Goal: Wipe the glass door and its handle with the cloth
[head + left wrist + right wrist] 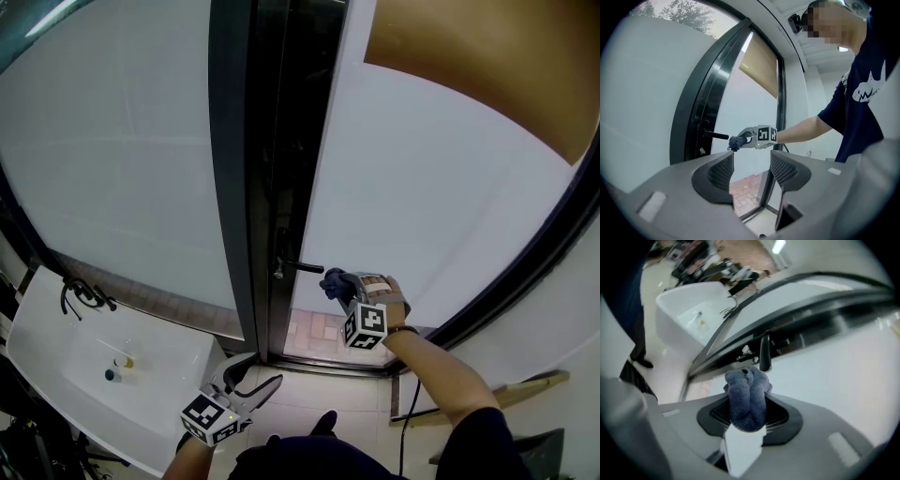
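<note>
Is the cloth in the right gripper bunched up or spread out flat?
Bunched up: the blue cloth is a wadded lump clamped between the jaws of the right gripper, near the door handle.

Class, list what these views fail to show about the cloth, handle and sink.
Whether the cloth touches the handle: right gripper view, cloth covers the handle's tip.
Small items on the sink: head view, too small to identify.
Glass door top: head view, cut off by the edge.
</note>
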{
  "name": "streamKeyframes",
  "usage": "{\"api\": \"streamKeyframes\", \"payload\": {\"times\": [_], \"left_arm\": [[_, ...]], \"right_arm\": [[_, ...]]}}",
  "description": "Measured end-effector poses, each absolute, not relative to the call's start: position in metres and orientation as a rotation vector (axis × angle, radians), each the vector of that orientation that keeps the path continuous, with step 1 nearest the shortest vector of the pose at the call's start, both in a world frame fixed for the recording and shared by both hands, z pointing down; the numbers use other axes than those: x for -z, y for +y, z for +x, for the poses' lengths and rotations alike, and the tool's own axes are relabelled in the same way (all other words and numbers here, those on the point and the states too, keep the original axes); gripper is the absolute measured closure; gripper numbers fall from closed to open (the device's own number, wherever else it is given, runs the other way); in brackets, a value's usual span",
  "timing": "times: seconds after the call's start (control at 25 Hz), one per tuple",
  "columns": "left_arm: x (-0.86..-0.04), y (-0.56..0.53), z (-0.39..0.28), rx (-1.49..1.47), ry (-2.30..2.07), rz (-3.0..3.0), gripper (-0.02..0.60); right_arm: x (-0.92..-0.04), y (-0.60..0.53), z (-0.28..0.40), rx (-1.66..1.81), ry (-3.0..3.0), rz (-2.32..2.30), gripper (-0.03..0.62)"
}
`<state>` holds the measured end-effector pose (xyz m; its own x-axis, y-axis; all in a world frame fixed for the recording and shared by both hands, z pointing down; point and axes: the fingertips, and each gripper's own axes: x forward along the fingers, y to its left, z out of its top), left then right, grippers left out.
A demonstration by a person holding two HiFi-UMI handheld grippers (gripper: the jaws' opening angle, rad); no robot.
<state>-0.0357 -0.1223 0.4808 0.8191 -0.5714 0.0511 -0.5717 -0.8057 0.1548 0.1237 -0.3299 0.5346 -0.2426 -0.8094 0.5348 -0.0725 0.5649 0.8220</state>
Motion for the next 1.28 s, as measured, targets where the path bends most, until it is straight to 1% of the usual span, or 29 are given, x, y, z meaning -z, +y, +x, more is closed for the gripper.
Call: {"api": "streamKeyframes", "payload": {"times": [0.12,0.32,0.56,0.76,1.0,1.28], "left_arm": [[-0.481,-0.123,-0.038,-0.013,-0.913,2.83,0.341],[-0.481,-0.124,-0.042,-0.026,-0.941,2.814,0.341],[-0.488,-0.126,-0.052,-0.041,-0.993,2.789,0.341],[-0.491,-0.127,-0.063,-0.066,-1.047,2.754,0.341],[-0.495,-0.133,-0.071,-0.071,-1.076,2.732,0.341],[-0.494,-0.137,-0.063,-0.083,-1.053,2.742,0.341]], "right_arm": [[-0.548,-0.328,0.109,0.472,-1.993,0.89,0.444],[-0.564,-0.338,0.052,0.064,-2.317,1.045,0.442],[-0.554,-0.37,0.014,-0.263,-2.507,1.186,0.442],[-0.542,-0.392,0.003,-0.368,-2.572,1.304,0.441],[-0.551,-0.402,-0.001,-0.31,-2.487,1.293,0.441],[-0.558,-0.401,0.002,-0.269,-2.451,1.247,0.444]]}}
